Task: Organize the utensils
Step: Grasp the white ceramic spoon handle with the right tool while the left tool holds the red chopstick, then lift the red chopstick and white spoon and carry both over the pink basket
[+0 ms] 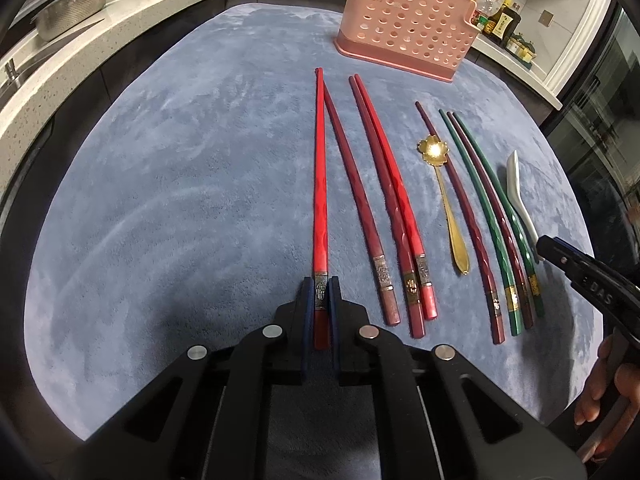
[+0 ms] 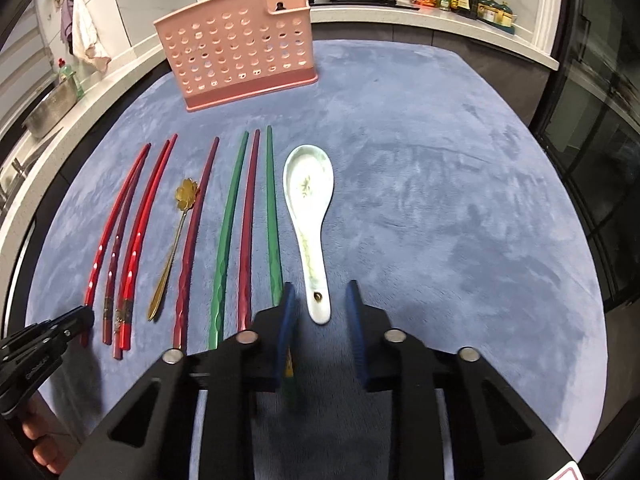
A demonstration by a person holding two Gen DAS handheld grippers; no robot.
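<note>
— While clamped narrow on the red chopstick (image 1: 320, 200) at its banded end, left gripper (image 1: 321, 292): lift level, aim for the pink holder (image 1: 404, 20) beyond.
— Right gripper (image 2: 320, 300): spread wide, empty, straddling the white spoon (image 2: 310, 200) handle on the cloth; close squarely.

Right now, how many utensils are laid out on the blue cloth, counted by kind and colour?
Bright red chopsticks: 2
Dark red chopsticks: 4
Green chopsticks: 2
Gold spoon: 1
White spoon: 1
Total: 10 utensils, the leftmost red one pinched by the left hand-held gripper.
</note>
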